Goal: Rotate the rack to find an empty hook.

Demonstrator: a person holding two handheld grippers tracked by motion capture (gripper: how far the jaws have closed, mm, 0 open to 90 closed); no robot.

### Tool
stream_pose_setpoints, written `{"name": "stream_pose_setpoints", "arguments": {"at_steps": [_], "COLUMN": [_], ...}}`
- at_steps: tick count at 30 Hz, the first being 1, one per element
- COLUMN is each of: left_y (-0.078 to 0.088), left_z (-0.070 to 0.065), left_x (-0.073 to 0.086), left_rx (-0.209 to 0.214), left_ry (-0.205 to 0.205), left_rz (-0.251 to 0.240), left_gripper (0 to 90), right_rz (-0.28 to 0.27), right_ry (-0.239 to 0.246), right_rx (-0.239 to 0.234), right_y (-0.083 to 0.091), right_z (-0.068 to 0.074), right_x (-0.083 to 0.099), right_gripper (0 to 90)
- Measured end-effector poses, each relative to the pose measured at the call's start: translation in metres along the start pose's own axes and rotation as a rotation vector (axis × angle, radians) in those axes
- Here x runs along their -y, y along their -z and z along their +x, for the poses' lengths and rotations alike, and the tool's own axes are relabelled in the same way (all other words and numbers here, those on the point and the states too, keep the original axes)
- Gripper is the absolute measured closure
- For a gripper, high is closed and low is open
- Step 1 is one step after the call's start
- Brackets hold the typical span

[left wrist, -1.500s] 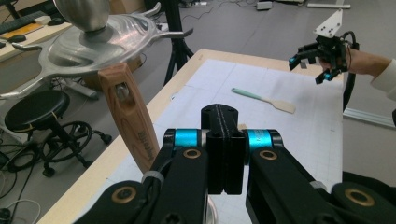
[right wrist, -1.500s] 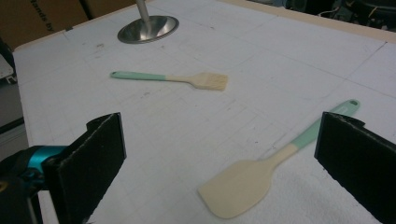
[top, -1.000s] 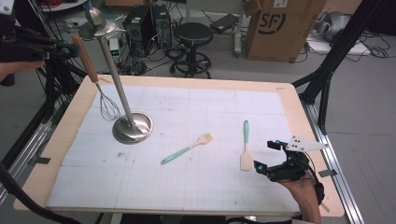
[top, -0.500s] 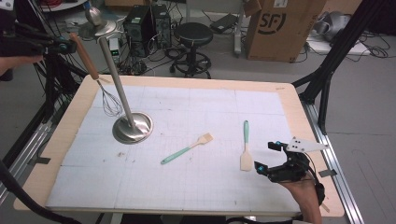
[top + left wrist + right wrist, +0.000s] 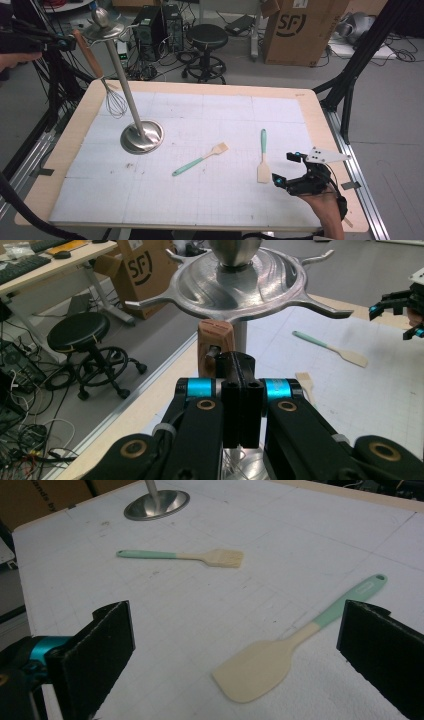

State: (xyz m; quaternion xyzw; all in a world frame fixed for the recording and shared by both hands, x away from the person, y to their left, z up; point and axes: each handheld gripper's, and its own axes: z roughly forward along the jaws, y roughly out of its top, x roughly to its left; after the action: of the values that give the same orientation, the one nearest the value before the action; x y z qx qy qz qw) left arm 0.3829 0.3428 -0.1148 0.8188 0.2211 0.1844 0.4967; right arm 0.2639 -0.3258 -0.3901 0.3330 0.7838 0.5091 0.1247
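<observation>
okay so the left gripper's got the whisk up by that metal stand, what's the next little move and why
Probably ease the whisk a little closer to the stand's top disc and line its wooden handle end up with one of the hooks. The left gripper is shut on a loop at that end, which sits just below the disc and hangs from no hook.

Even, bright indoor light with soft, faint shadows. Glare streaks the polished steel rack top. The high view is slightly soft; the black right tool looms blurred.

Glossy metal stand; wooden whisk handle (smooth, reddish grain)
</observation>
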Motion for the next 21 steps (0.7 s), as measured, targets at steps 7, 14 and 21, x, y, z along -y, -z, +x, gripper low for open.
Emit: {"name": "stream_pose_setpoints", "arguments": {"at_steps": [7, 14, 21], "left_y": [0.007, 0.014, 0.019], "left_z": [-0.006, -0.017, -0.035], "left_x": [0.004, 0.008, 0.004], "left_rx": [0.0, 0.003, 0.015], "left_ry": [0.02, 0.021, -0.002], "left_rz": [0.006, 0.015, 0.019], "left_gripper": [90.0, 90.0, 90.0], "right_rz": [0.003, -0.001, -0.002], "right_ry": [0.002, 0.001, 0.01], "right_rx": [-0.003, -0.002, -0.006], "right_y": [0.0, 0.0, 0.0], "right_z": [0.001, 0.001, 0.003], "right_x": [0.0, 0.0, -0.002], "right_gripper": [0.6, 0.6, 0.6]}}
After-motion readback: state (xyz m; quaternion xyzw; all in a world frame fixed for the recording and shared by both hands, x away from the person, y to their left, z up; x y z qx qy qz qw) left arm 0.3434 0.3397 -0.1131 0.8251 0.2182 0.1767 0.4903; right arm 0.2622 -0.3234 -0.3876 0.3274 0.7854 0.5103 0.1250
